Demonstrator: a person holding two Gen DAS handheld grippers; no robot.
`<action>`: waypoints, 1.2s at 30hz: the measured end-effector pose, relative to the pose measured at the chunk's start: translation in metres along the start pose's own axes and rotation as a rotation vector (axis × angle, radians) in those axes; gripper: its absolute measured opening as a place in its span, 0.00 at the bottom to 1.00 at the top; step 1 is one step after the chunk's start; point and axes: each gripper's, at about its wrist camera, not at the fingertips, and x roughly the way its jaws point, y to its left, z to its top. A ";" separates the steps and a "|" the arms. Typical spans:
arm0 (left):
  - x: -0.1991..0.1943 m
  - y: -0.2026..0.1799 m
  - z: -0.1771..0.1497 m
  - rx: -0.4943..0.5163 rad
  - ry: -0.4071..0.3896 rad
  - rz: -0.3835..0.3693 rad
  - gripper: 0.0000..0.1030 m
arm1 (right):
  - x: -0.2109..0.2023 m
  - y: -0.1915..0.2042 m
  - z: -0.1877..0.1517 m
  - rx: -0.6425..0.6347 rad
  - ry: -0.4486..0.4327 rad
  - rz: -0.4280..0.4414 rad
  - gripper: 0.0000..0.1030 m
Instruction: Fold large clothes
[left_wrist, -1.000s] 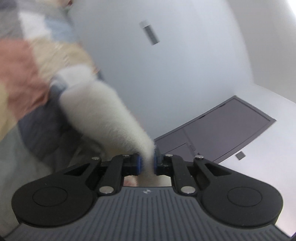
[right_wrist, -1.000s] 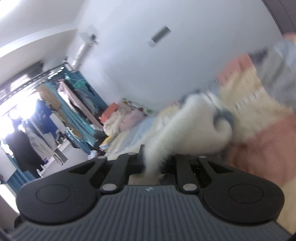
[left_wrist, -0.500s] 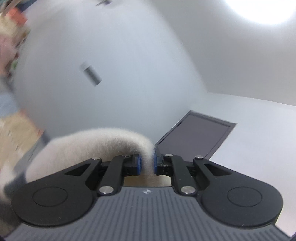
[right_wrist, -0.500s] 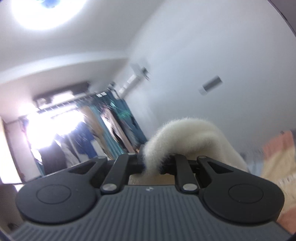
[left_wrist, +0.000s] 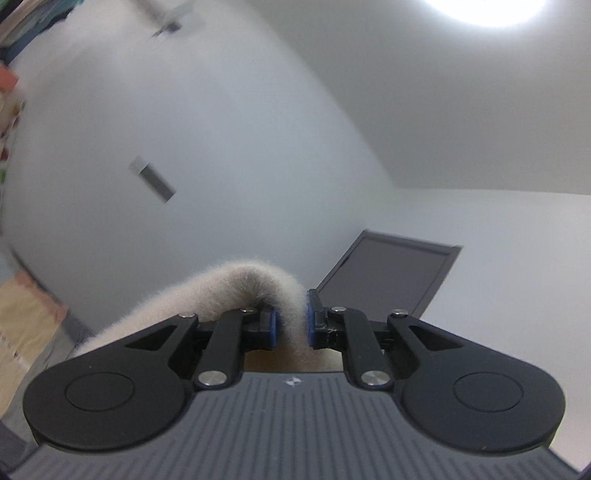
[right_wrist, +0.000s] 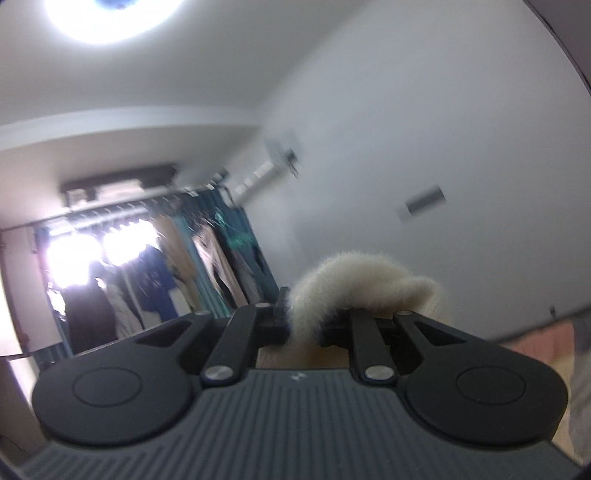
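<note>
Tilted further up than a second ago on both sides: patchwork fabric mostly gone from view, ceiling and walls filling the frames instead. Left gripper (left_wrist: 291, 328) clamped on a fuzzy cream fold of the garment (left_wrist: 236, 286), blue-padded fingers (left_wrist: 272, 329) pinching it from both sides. Fold arches up over the left finger and trails down-left out of view. Peach-and-cream patchwork part (left_wrist: 26, 314) just visible at left edge, blurred. Behind: grey wall, dark door (left_wrist: 391, 278) to the right, ceiling light (left_wrist: 491, 11) top right. Right gripper (right_wrist: 304, 326) likewise closed on the garment's cream fuzzy edge (right_wrist: 354, 278), fabric humped above the fingers (right_wrist: 280, 325) and dropping to the right. Pinkish patchwork strip (right_wrist: 535, 336) at lower right, blurred. Background: clothes rack with hanging clothes (right_wrist: 177, 273) on the left against a bright window, wall AC unit (right_wrist: 266, 171) centre, ceiling lamp (right_wrist: 110, 14) top left. Garment held aloft between both grippers, off any surface as far as visible.
</note>
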 end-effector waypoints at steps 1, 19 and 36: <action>0.010 0.019 -0.012 -0.014 0.016 0.013 0.15 | 0.006 -0.009 -0.011 0.011 0.013 -0.014 0.15; 0.232 0.363 -0.180 -0.004 0.281 0.415 0.15 | 0.196 -0.229 -0.231 0.135 0.285 -0.314 0.15; 0.311 0.525 -0.257 -0.091 0.432 0.488 0.19 | 0.249 -0.314 -0.318 0.272 0.394 -0.411 0.17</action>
